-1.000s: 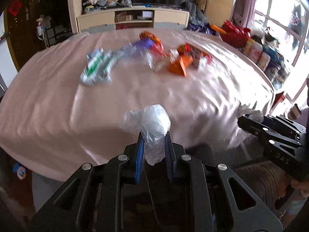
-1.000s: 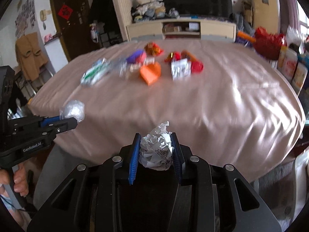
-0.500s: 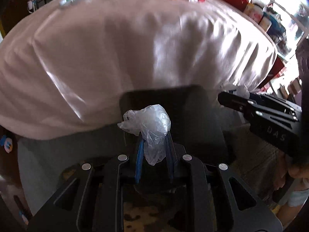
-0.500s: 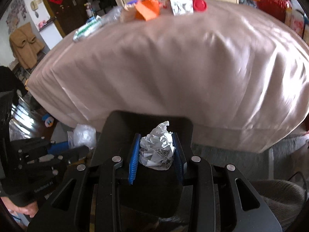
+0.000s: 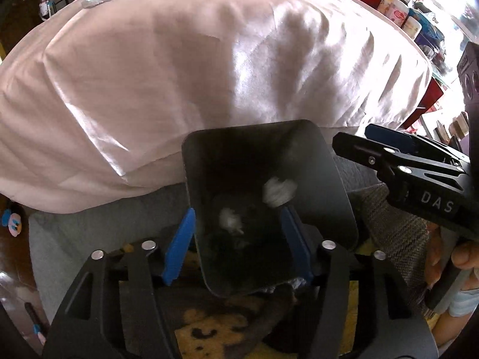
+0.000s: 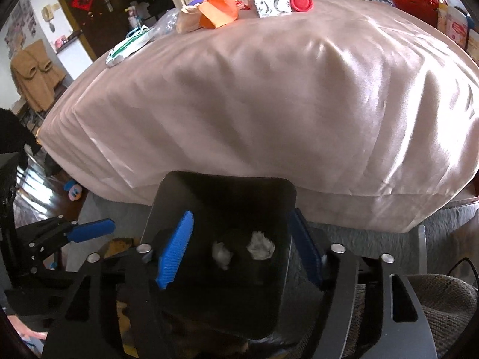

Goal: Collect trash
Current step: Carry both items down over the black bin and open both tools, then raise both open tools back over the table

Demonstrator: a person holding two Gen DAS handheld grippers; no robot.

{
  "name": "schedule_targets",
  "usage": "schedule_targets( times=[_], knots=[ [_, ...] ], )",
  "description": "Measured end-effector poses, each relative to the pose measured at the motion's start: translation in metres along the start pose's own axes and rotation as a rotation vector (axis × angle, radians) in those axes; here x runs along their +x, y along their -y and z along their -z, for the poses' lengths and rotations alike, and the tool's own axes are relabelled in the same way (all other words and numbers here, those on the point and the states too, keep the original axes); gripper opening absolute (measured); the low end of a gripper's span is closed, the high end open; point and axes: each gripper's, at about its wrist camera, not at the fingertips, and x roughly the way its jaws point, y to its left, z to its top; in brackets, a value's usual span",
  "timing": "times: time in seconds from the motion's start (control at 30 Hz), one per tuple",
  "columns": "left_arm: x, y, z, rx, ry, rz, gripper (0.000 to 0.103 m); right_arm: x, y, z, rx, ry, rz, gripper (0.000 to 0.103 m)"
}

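Observation:
A black trash bin [image 5: 335, 191] stands on the floor below the table's near edge; it also shows in the right wrist view [image 6: 155, 206]. My left gripper [image 5: 236, 242] is open and empty over the bin. My right gripper [image 6: 239, 254] is open and empty over it too. A clear plastic wad [image 5: 230, 220] and a crumpled paper ball [image 5: 278, 191] are inside the bin, blurred; in the right wrist view the wad [image 6: 222, 252] and ball [image 6: 261, 246] are side by side. More trash lies on the far tabletop: an orange wrapper [image 6: 218, 10] and a green-white packet [image 6: 127, 45].
The table wears a shiny pink cloth [image 5: 209, 59] that hangs down behind the bin. A red lid [image 6: 301, 0] and a silver-white packet [image 6: 271, 3] lie on top. Jars and boxes [image 5: 413, 24] crowd the right edge. A patterned rug [image 5: 215, 329] lies under the bin.
Both grippers opened over the bin. The plastic wad left the left gripper and the paper ball left the right gripper; both now sit in the bin.

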Motion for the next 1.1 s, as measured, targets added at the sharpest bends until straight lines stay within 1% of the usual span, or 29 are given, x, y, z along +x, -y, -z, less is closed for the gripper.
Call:
schedule_targets(
  times=[0.07, 0.13, 0.17, 0.2, 0.23, 0.27, 0.33, 0.4, 0.47, 0.6, 0.67, 0.83, 0.9, 0.97, 1.03, 1.1],
  knots=[
    [-0.003, -0.003, -0.001, -0.001, 0.008, -0.008, 0.065, -0.001, 0.0, -0.001, -0.004, 0.007, 0.011, 0.076],
    [-0.007, -0.004, -0.003, -0.001, 0.021, -0.025, 0.075, -0.004, 0.004, -0.002, -0.005, 0.02, 0.021, 0.086],
    [-0.01, -0.006, -0.005, 0.0, 0.031, -0.04, 0.079, -0.007, 0.004, -0.004, -0.003, 0.036, 0.032, 0.088],
    [-0.016, -0.009, -0.007, 0.0, 0.05, -0.066, 0.087, -0.011, 0.005, -0.006, 0.001, 0.048, 0.042, 0.094],
    [-0.021, -0.012, -0.009, 0.001, 0.065, -0.082, 0.093, -0.015, 0.008, -0.008, 0.007, 0.063, 0.054, 0.097],
    [-0.026, -0.014, -0.012, 0.001, 0.079, -0.097, 0.095, -0.02, 0.012, -0.012, 0.015, 0.083, 0.067, 0.097],
    [-0.037, -0.024, -0.016, -0.008, 0.111, -0.128, 0.095, -0.031, 0.018, -0.021, 0.04, 0.12, 0.083, 0.099],
    [-0.045, -0.038, -0.022, -0.044, 0.126, -0.161, 0.095, -0.041, 0.025, -0.032, 0.074, 0.154, 0.073, 0.099],
    [-0.051, -0.048, -0.028, -0.07, 0.138, -0.176, 0.095, -0.048, 0.026, -0.043, 0.087, 0.175, 0.061, 0.099],
    [-0.065, -0.068, -0.041, -0.103, 0.18, -0.199, 0.095, -0.051, 0.013, -0.063, 0.04, 0.196, 0.069, 0.099],
    [-0.072, -0.076, -0.054, -0.109, 0.214, -0.209, 0.095, -0.049, 0.004, -0.074, 0.014, 0.206, 0.064, 0.099],
    [-0.084, -0.091, -0.083, -0.115, 0.274, -0.22, 0.095, -0.041, -0.016, -0.098, -0.009, 0.233, 0.022, 0.099],
    [-0.085, -0.094, -0.094, -0.111, 0.286, -0.235, 0.095, -0.035, -0.023, -0.109, -0.028, 0.239, 0.018, 0.098],
    [-0.084, -0.099, -0.106, -0.113, 0.297, -0.244, 0.095, -0.028, -0.029, -0.12, -0.043, 0.244, 0.025, 0.09],
    [-0.081, -0.105, -0.119, -0.12, 0.299, -0.241, 0.095, -0.015, -0.031, -0.131, -0.049, 0.225, 0.027, 0.07],
    [-0.077, -0.109, -0.129, -0.12, 0.296, -0.229, 0.094, -0.004, -0.032, -0.138, -0.043, 0.206, 0.019, 0.062]
  ],
)
